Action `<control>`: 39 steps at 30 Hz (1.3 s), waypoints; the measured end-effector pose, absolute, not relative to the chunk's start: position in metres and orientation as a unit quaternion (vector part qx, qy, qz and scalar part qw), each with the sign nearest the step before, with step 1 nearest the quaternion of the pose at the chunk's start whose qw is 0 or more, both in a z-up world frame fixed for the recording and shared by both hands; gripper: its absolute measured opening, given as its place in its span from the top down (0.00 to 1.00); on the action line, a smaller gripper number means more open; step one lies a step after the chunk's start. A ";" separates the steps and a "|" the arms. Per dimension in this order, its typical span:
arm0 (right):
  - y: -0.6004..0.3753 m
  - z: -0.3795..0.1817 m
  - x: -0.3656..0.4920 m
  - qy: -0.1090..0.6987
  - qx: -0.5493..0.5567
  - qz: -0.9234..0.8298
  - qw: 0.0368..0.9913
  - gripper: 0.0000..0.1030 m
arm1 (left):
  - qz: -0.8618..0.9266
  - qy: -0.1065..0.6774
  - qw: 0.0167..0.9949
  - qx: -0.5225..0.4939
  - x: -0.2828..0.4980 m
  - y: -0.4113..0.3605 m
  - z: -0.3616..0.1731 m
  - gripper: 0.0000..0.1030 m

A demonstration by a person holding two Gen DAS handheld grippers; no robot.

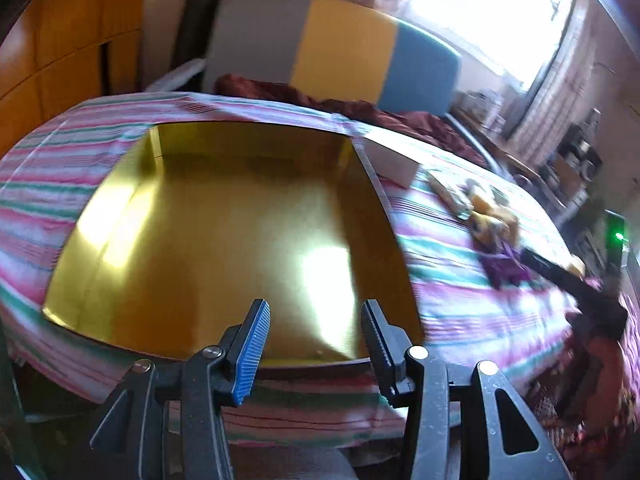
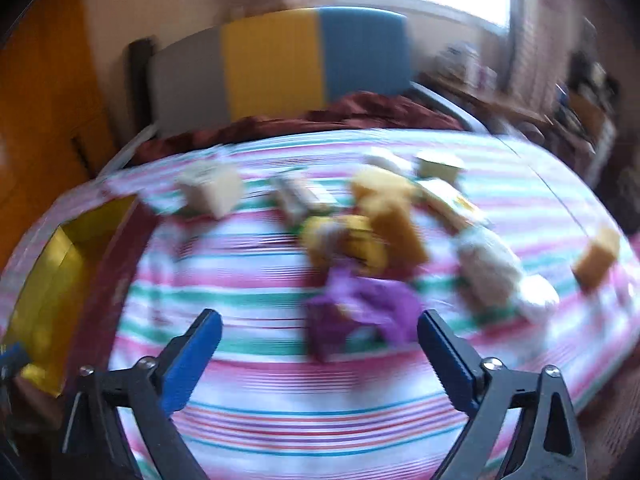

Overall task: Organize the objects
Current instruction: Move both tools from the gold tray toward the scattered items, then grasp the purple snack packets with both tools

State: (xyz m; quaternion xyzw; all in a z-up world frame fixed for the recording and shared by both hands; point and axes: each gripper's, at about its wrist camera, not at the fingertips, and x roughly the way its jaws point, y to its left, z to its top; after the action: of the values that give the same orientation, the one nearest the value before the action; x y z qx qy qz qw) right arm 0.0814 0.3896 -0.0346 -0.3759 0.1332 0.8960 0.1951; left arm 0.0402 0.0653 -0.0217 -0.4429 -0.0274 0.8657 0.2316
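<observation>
A wide gold-lined box (image 1: 224,220) lies open on the striped bed, nothing inside it. My left gripper (image 1: 316,332) hovers over its near rim, open, with nothing between its fingers. To the box's right lies a blurred pile of yellow sponges (image 2: 384,216), a purple crumpled thing (image 2: 368,304) and white packets (image 2: 488,264). A lone yellow block (image 2: 596,260) sits apart at the right. My right gripper (image 2: 320,344) stands wide open just in front of the purple thing, touching nothing. One of its black fingers (image 1: 560,272) shows in the left wrist view.
A small pale carton (image 2: 212,190) stands beside the gold box (image 2: 48,280). A maroon blanket (image 1: 360,108) is bunched against the grey, yellow and blue headboard (image 1: 340,44). A wooden wardrobe (image 1: 60,40) is at the left, and cluttered shelves (image 1: 576,160) are under the window.
</observation>
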 end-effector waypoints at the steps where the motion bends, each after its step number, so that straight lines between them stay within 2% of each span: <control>1: 0.400 -0.036 0.086 0.145 -0.372 0.893 0.205 0.09 | 0.864 -0.024 0.245 -0.440 0.044 0.071 -0.019 0.53; 4: 0.431 -0.043 0.098 0.177 -0.362 0.887 0.226 0.14 | 0.859 -0.021 0.274 -0.431 0.050 0.083 -0.013 0.48; 7: 0.446 -0.052 0.097 0.182 -0.364 0.889 0.211 0.17 | 0.850 -0.024 0.304 -0.429 0.053 0.097 -0.008 0.40; 9: 0.447 -0.058 0.092 0.177 -0.370 0.890 0.200 0.23 | 0.841 -0.029 0.321 -0.434 0.055 0.104 -0.006 0.39; 18: 0.454 -0.081 0.068 0.208 -0.381 0.890 0.142 0.34 | 0.818 -0.029 0.371 -0.439 0.065 0.133 0.002 0.40; 19: 0.454 -0.085 0.065 0.206 -0.388 0.887 0.143 0.38 | 0.818 -0.033 0.374 -0.436 0.065 0.135 0.001 0.40; 24: 0.452 -0.090 0.065 0.182 -0.383 0.894 0.145 0.40 | 0.807 -0.038 0.392 -0.440 0.063 0.150 0.003 0.39; 28: 0.449 -0.091 0.067 0.140 -0.379 0.900 0.165 0.43 | 0.800 -0.004 0.398 -0.449 0.061 0.172 0.003 0.39; 29: 0.451 -0.091 0.070 0.131 -0.373 0.901 0.177 0.45 | 0.797 0.000 0.401 -0.451 0.062 0.176 0.002 0.39; 30: 0.453 -0.090 0.073 0.126 -0.368 0.902 0.187 0.51 | 0.793 0.004 0.408 -0.452 0.062 0.182 0.002 0.38; 34: 0.466 -0.092 0.083 0.118 -0.349 0.901 0.230 0.51 | 0.782 0.025 0.418 -0.462 0.061 0.206 -0.003 0.33; 39: 0.475 -0.099 0.090 0.136 -0.338 0.903 0.226 0.50 | 0.770 0.025 0.426 -0.474 0.050 0.242 -0.014 0.28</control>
State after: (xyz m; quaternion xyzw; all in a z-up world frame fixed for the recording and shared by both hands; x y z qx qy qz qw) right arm 0.0900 0.4752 -0.0991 -0.3382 0.1357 0.9034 0.2261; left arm 0.0496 0.2415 -0.0144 -0.4739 0.0253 0.7700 0.4263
